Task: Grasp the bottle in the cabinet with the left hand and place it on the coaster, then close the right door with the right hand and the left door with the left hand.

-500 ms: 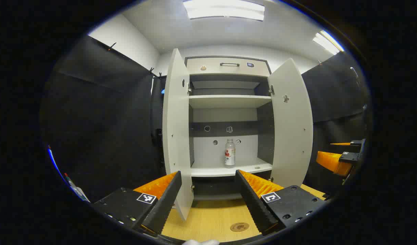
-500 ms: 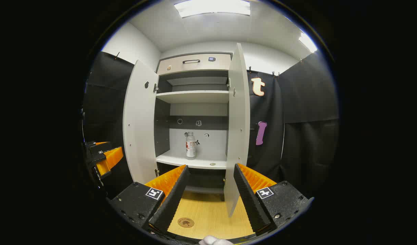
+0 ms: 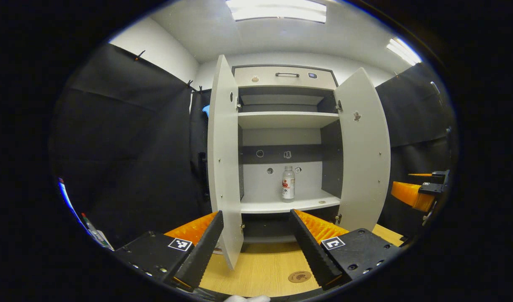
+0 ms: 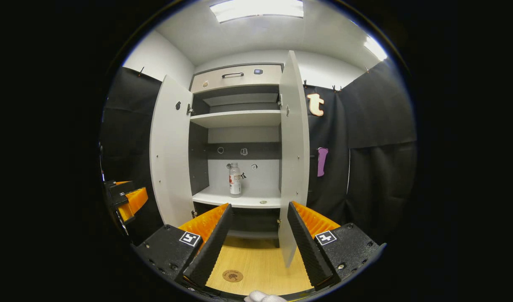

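Both doors of the cabinet (image 3: pixel 283 79) were wide open, left door (image 3: pixel 223 159) and right door (image 3: pixel 363 155) swung out toward the camera. The bottle (image 3: pixel 288 189) stood upright on the lower shelf (image 3: pixel 273 205), well inside. The coaster (image 3: pixel 299 276) sat bare on the table (image 3: pixel 260 272) out front. The left gripper (image 3: pixel 256 228) and the right gripper (image 4: pixel 256 218) each had jaws spread wide, holding nothing, well short of the cabinet

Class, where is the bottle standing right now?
The bottle stands upright on the cabinet's lower shelf, near the back wall, between the two open doors; in the left gripper view it sits just right of centre.
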Motion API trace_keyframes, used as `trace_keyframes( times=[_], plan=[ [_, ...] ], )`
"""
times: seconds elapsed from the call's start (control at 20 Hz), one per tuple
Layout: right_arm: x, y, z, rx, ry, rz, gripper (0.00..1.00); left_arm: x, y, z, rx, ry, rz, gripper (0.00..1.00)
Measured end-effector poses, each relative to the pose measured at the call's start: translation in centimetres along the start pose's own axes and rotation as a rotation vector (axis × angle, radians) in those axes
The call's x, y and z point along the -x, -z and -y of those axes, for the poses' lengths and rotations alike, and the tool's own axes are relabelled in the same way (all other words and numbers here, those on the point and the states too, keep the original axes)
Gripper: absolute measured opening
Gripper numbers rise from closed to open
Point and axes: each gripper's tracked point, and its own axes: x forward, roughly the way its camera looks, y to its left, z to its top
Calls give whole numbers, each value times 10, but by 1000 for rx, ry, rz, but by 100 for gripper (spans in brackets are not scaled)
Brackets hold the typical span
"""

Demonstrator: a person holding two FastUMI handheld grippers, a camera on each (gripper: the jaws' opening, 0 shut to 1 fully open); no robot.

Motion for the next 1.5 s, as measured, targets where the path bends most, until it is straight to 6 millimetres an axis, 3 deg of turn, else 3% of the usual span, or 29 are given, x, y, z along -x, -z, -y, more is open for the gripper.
trace_keyframes(
  times=[0.4, 0.65, 0.9, 1.25, 1.5],
  plan=[
    [-15, 1, -2, 5, -18, 1, 82, -21, 4, -1, -9, -13, -9, 96],
    [-33, 1, 6, 8, -25, -12, 82, -63, 6, 15, -10, 8, -7, 95],
    [-49, -1, 17, 14, -25, -38, 82, -141, 4, 53, 10, 80, 1, 96],
    [-62, -5, 27, 7, -40, -72, 82, -285, -16, 109, 12, 132, 49, 96],
    [-72, -6, 43, 5, -18, -90, 82, -382, -10, 140, 25, 125, 10, 96]
  ],
)
